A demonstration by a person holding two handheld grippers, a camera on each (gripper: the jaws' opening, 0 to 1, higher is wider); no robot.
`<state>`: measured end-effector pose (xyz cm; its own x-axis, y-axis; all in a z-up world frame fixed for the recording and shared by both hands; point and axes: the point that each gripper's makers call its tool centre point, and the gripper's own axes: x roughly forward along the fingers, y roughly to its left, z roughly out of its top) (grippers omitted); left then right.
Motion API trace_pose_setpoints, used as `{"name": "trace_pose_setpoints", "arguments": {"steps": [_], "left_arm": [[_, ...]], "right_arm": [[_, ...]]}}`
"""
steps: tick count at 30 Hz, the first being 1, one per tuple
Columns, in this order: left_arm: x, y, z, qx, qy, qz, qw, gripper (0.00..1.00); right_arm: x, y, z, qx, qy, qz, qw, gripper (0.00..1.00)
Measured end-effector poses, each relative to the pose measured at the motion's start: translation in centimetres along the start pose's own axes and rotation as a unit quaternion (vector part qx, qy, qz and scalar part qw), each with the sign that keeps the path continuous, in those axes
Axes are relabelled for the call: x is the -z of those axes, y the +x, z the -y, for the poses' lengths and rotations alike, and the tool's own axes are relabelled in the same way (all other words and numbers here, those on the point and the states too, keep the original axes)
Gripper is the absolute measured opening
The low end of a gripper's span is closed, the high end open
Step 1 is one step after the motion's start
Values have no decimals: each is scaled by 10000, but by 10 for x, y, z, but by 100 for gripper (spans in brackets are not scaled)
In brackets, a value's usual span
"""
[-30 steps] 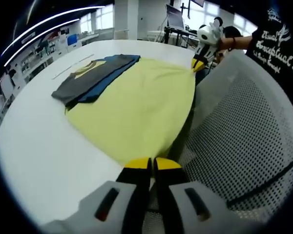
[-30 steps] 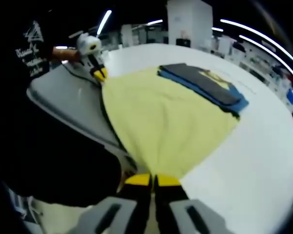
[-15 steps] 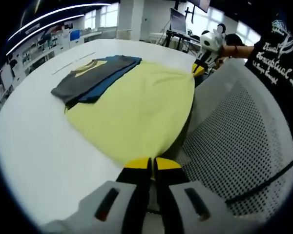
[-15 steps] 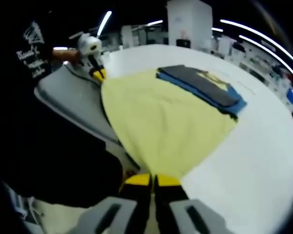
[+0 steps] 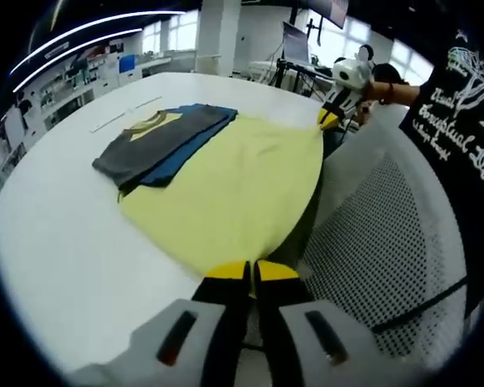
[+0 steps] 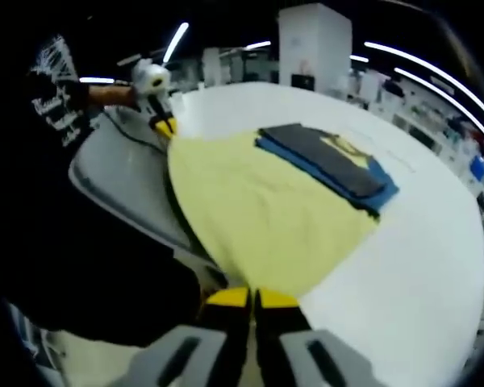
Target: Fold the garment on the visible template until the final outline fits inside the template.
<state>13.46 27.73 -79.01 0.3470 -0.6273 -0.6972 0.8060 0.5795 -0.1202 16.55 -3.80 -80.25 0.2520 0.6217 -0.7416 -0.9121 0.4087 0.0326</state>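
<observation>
A: Where is the garment found?

B: A pale yellow garment is spread on the white round worktop, its near hem drawn out to the worktop's near edge and partly off it. The far part is overlapped by a stack of folded shirts, a dark grey one with a yellow collar on top of a blue one.

A: How are the claws set?

B: The left claw is seen pressed together on one hem corner of the yellow garment. The right claw is likewise pinched on the other hem corner. Each is glimpsed from the other's view, the right claw at the far corner in the left gripper view.

A: Why is the cloth held that way?

B: The hem is probably held at both corners so it stays taut and flat between them; a straight, stretched edge can be carried over evenly for a fold. A grey mesh chair stands just beside the near edge, below the hanging cloth.

A: Is a template made out?

B: No outlined template can be told apart on the worktop. The fold is judged not yet made, as the garment lies open.
</observation>
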Motion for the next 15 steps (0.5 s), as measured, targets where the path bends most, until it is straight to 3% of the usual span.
{"name": "trace_pose_setpoints", "arguments": {"steps": [7,15], "left_arm": [[-11,-6,0,23,18,74,10000,0],[-16,-9,6,100,-59,125,9999,0]], "right_arm": [[-15,-10,2,2,-106,74,9999,0],[-18,-16,-2,-51,-108,106,9999,0]]}}
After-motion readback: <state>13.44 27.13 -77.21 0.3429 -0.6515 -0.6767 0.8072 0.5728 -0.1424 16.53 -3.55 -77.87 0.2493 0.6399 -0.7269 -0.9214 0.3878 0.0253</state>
